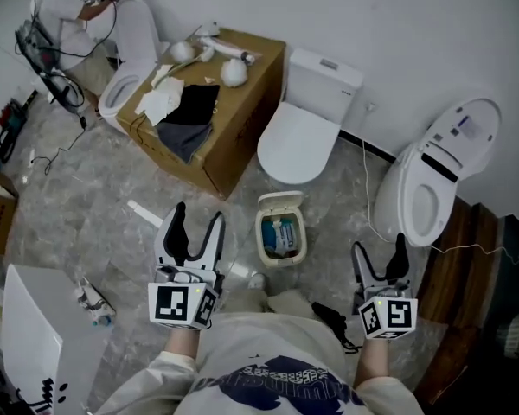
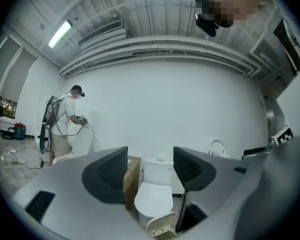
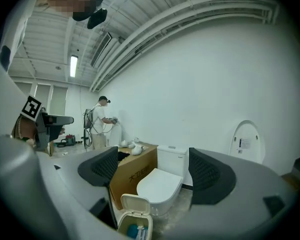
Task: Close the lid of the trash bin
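A small cream trash bin stands on the floor in front of me. Its lid is swung up and back, and blue rubbish shows inside. The right gripper view shows the bin low between the jaws with the lid upright. In the left gripper view only the raised lid shows at the bottom. My left gripper is open, left of the bin. My right gripper is open, to the bin's right. Neither touches the bin.
A white toilet stands just behind the bin. A cardboard box with cloths on top lies to its left. Another toilet stands at the right with a cable on the floor. A person works at the far left corner.
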Demonstrator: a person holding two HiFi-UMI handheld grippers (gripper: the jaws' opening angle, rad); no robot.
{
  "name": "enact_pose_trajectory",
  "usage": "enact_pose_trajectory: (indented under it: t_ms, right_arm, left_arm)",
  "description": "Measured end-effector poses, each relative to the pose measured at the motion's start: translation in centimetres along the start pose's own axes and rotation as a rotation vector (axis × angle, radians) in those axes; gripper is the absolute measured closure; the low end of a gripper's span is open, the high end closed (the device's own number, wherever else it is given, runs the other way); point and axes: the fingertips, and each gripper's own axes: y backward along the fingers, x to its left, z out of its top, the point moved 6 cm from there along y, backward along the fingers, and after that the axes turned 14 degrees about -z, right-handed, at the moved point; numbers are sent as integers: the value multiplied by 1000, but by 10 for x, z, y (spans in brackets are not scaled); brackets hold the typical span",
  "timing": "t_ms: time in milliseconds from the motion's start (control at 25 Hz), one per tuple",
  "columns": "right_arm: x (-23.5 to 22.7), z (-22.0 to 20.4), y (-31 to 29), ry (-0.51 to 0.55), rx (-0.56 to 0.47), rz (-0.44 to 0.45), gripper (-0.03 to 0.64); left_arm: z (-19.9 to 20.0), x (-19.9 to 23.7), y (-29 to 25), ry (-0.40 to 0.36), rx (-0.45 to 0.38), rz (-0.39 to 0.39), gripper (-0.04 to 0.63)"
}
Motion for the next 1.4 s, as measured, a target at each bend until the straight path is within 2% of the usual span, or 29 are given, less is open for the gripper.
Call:
enact_pose_trajectory:
  t_ms: [160,280,480,680,800,920,1080,1240,1400]
  right_arm:
    - [-4,-10,-30,141,43,30,186]
    - [-10,-24,-68,266,94,107,186]
    - [-1,-73,-146,532,217,331,184]
    - [35,-154,-206,749,350,574,186]
    - [63,-206,-232,857,422,725,186]
    - [93,-249,-254,927,466,829,186]
    - [123,-294,-277,975,517,894,186]
    - [142,-328,-292,989,577,905,186]
    - [153,-354,-295,1031,640,908,183]
  left_arm:
    - [-13,7,-31,9,19,-32,331]
    - [-25,11,-53,8,49,-36,330]
    - [-46,17,-87,-17,63,12,330]
    - [-66,25,-128,-54,39,68,331]
    - [-75,32,-140,-74,37,112,331]
    - [-84,42,-137,-62,42,160,331]
    - [-98,54,-120,-50,60,229,331]
    - [-112,61,-97,-26,96,282,331]
    - [-119,71,-80,-46,123,309,331]
